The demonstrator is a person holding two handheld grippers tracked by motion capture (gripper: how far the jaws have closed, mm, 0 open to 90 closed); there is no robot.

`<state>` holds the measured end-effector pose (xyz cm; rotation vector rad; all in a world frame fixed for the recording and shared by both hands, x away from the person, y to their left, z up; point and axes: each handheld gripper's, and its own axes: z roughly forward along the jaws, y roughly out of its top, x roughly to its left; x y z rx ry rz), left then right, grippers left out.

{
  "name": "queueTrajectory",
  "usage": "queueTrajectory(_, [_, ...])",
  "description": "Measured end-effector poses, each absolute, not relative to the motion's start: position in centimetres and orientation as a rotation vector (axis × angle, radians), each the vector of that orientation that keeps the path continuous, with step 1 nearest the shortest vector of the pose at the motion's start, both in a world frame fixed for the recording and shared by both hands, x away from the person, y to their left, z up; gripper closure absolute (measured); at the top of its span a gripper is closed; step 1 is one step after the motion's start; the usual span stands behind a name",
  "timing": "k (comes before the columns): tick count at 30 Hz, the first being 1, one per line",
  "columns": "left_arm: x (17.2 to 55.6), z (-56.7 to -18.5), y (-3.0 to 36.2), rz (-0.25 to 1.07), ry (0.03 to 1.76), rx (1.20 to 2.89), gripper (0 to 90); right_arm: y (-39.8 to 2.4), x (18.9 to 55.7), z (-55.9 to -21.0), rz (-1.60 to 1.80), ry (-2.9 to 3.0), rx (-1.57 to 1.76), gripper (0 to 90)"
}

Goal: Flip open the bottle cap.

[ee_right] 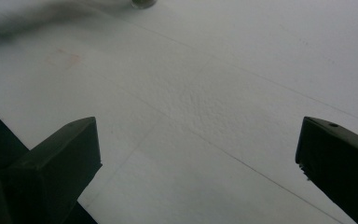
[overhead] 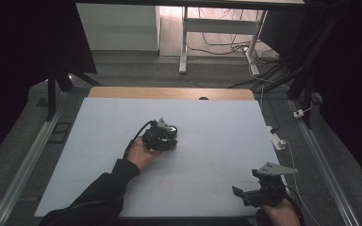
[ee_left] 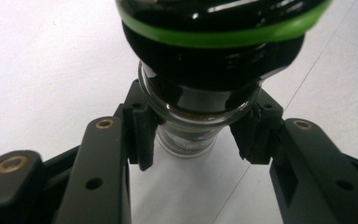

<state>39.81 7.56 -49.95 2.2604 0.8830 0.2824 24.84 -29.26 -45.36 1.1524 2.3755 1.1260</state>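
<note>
A small glass jar [ee_left: 193, 122] with a black lid [ee_left: 214, 51] ringed in green stands between the jaws of my left gripper [ee_left: 196, 140]. The black pads [ee_left: 142, 135] press on the glass just under the lid, so the gripper is shut on the jar. In the high view the left gripper [overhead: 161, 136] rests near the middle of the white table [overhead: 207, 108], with the jar [overhead: 171, 128] at its tip. My right gripper [overhead: 246, 188] is at the table's near right corner. Its jaws [ee_right: 198, 149] stand wide open over bare table.
A wooden strip [overhead: 169, 92] runs along the table's far edge. A white power strip [overhead: 277, 140] with its cable lies off the right edge. Metal rails flank both sides. Desk legs and cables [overhead: 226, 42] are on the floor beyond.
</note>
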Motion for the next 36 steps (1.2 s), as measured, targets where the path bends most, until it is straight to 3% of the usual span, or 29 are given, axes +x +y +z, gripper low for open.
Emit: queueTrajectory(36, [39.7,-50.1,7.8,0.288,0.857,2.261,53.5,-21.1,29.3,-43.4,1.318,2.459,0.912,0.0])
